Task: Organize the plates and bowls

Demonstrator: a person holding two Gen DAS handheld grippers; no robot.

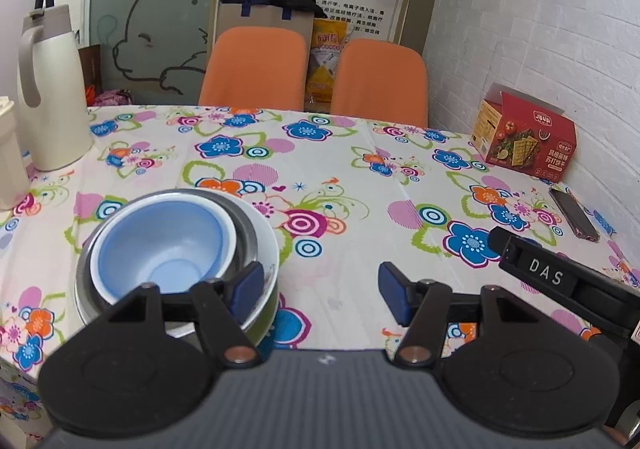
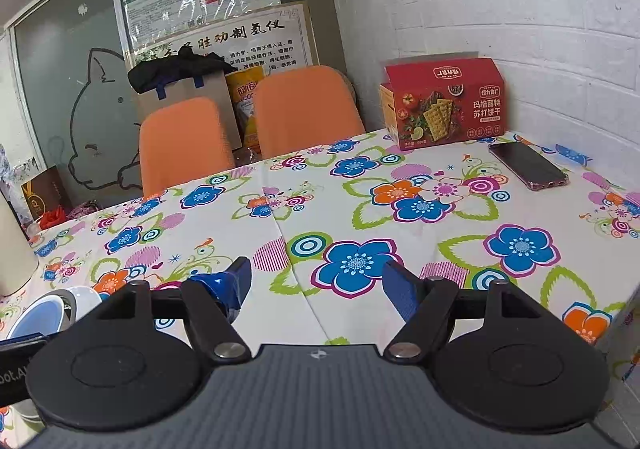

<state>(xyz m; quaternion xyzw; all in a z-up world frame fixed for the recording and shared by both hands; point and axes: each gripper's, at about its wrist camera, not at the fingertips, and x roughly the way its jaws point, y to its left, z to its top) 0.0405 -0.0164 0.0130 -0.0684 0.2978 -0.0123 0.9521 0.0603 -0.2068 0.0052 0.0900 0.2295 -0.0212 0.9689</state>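
Note:
A stack of nested dishes sits on the flowered tablecloth at the near left: a blue bowl (image 1: pixel 160 245) inside a steel bowl (image 1: pixel 244 233), inside a white bowl with a green outside (image 1: pixel 268 245). My left gripper (image 1: pixel 320 289) is open and empty, its left finger just in front of the stack's right rim. My right gripper (image 2: pixel 316 281) is open and empty over bare tablecloth; its body shows at the right of the left wrist view (image 1: pixel 560 281). The stack also shows at the right wrist view's left edge (image 2: pixel 44 309).
A cream thermos jug (image 1: pixel 52 97) and a cream container (image 1: pixel 10 157) stand at the far left. A red cracker box (image 2: pixel 444 101) and a phone (image 2: pixel 528 165) lie at the far right by the white wall. Two orange chairs (image 1: pixel 256 65) stand behind the table.

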